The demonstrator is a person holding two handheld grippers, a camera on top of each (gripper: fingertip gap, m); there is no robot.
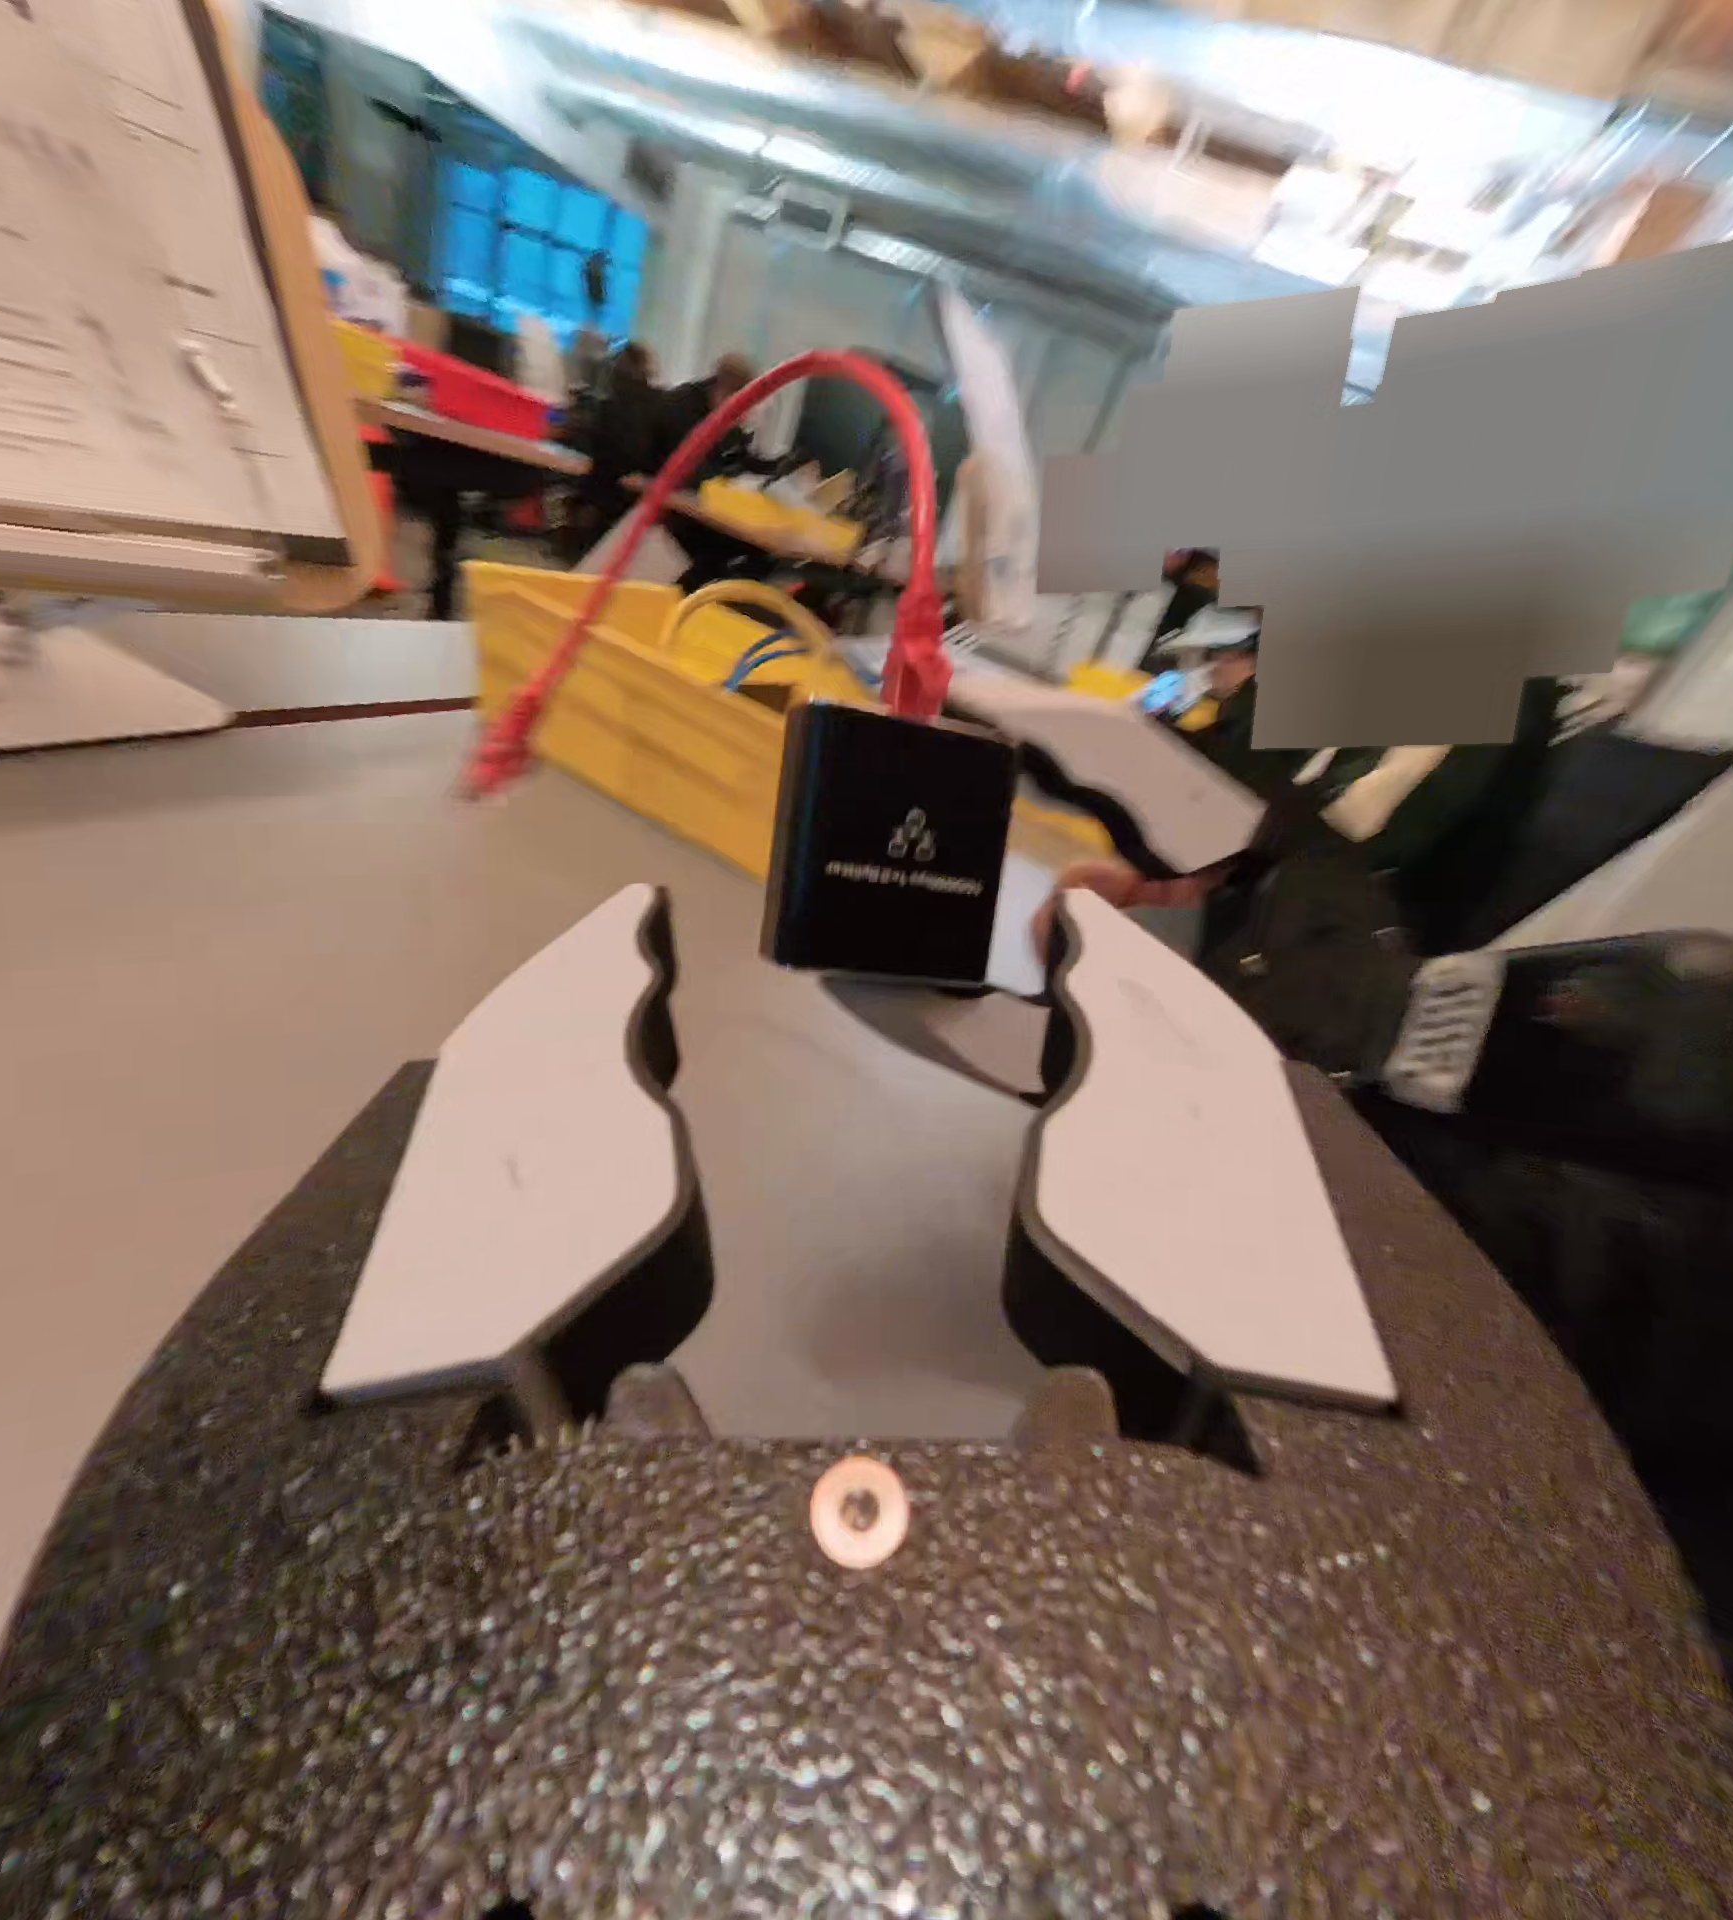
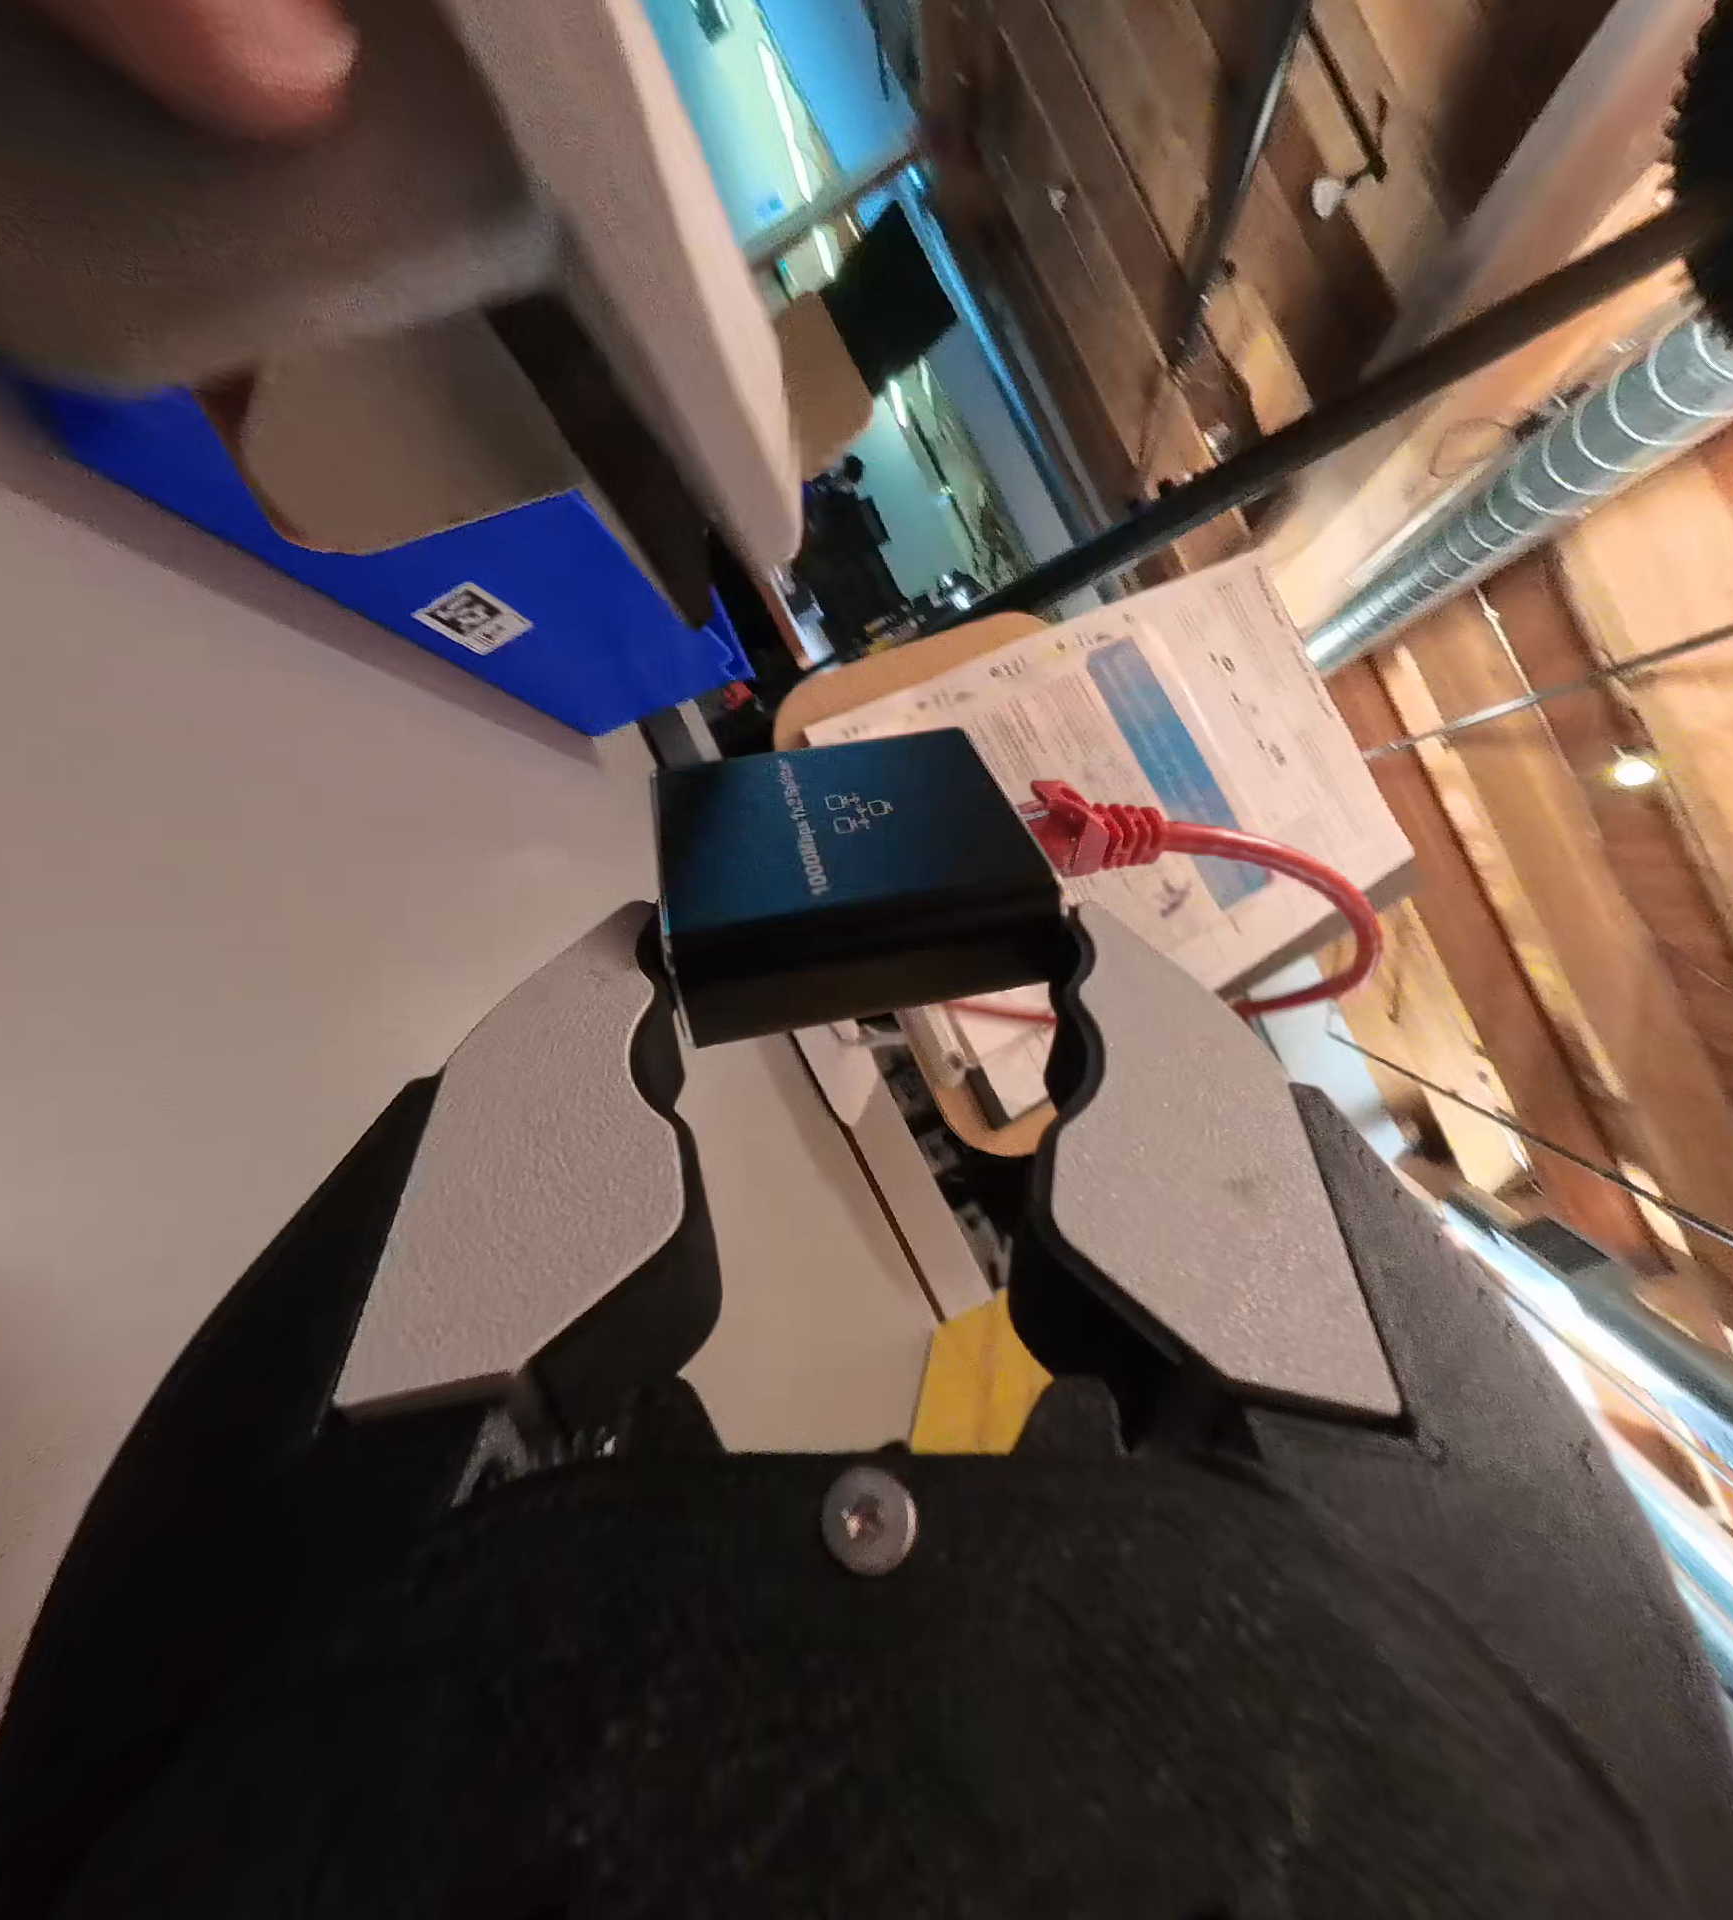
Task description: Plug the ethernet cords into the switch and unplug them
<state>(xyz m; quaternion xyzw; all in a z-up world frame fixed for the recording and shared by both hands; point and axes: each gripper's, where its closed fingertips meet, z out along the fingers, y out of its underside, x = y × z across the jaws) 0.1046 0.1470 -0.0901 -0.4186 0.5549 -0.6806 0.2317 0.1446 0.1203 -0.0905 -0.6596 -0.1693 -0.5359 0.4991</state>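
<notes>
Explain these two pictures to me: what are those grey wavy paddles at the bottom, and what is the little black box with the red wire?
Each picture comes from a camera fixed on a hand-held claw; a person carries one in each hand. The grey paddles are that claw's two fingers.

The right wrist view shows the right claw clamped on the black switch, held up above the grey table. One end of a red ethernet cord is plugged into it.

The left wrist view shows the left claw open and empty, facing the same switch. The cord arcs up and its loose end hangs free. A yellow bin stands behind.
</notes>
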